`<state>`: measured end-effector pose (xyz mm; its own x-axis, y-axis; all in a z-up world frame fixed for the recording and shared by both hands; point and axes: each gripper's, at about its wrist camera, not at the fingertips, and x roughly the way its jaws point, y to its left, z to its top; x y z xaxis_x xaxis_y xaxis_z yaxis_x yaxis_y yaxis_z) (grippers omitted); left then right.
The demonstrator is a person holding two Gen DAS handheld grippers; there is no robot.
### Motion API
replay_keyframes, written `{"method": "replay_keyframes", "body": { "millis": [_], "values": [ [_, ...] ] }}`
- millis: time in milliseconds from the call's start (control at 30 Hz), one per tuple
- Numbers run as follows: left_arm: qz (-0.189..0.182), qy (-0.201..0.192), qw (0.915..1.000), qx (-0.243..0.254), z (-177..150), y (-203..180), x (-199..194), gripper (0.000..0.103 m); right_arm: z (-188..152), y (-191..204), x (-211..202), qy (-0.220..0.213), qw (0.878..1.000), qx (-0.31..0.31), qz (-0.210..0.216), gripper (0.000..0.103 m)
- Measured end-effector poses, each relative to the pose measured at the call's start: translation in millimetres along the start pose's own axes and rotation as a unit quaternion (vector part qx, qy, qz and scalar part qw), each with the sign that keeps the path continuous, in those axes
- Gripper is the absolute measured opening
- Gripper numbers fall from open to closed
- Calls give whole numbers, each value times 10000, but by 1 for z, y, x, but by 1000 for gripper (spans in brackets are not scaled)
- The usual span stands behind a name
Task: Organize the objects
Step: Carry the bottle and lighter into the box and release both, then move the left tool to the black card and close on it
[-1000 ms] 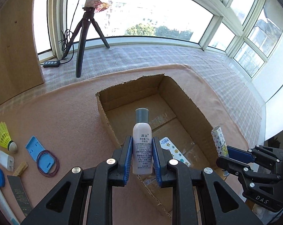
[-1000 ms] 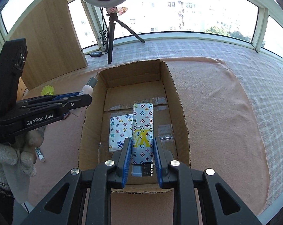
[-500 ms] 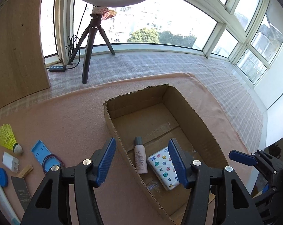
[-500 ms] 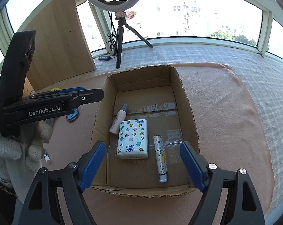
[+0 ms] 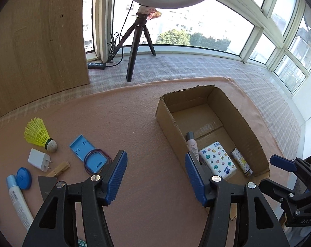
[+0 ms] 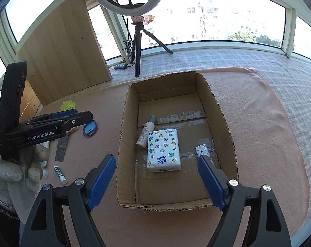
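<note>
Both the left gripper point(image 5: 155, 174) and right gripper point(image 6: 156, 180) stand released and empty. Bottle point(image 6: 145, 132), tissue pack point(image 6: 163, 150) and patterned tube point(image 6: 204, 152) lie in the cardboard box point(image 6: 125, 123). Recommended next: approach the shuttlecock point(image 5: 40, 134) squarely, gripping its cork.

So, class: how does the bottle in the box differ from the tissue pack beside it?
The bottle is a slim cylinder with a grey cap; the tissue pack is a flat rectangle. The bottle is plain pale with small print; the pack has coloured dots and stars. Both lie flat on the floor of the box, touching.
</note>
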<state>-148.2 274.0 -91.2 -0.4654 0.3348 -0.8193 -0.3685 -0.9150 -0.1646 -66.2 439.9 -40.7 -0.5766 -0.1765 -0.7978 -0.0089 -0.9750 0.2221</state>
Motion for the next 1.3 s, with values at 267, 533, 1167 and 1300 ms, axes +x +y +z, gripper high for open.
{"method": "replay_keyframes", "body": {
  "millis": [267,533,1167,1300],
  "values": [
    [437,216,9982,-337,-32,65,-16,62,-12,35,-9,-147,9995,-24,271,79],
    [804,420,9911,-972,-69,132,-27,62,-31,79,-15,-273,9989,-373,55,78],
    [868,905,9816,-1439,-90,177,-4,67,-60,94,-12,49,9998,-178,-106,78],
    [864,1056,9815,-1341,-88,171,9,67,-61,90,-13,64,9998,-120,-164,78]
  ]
}}
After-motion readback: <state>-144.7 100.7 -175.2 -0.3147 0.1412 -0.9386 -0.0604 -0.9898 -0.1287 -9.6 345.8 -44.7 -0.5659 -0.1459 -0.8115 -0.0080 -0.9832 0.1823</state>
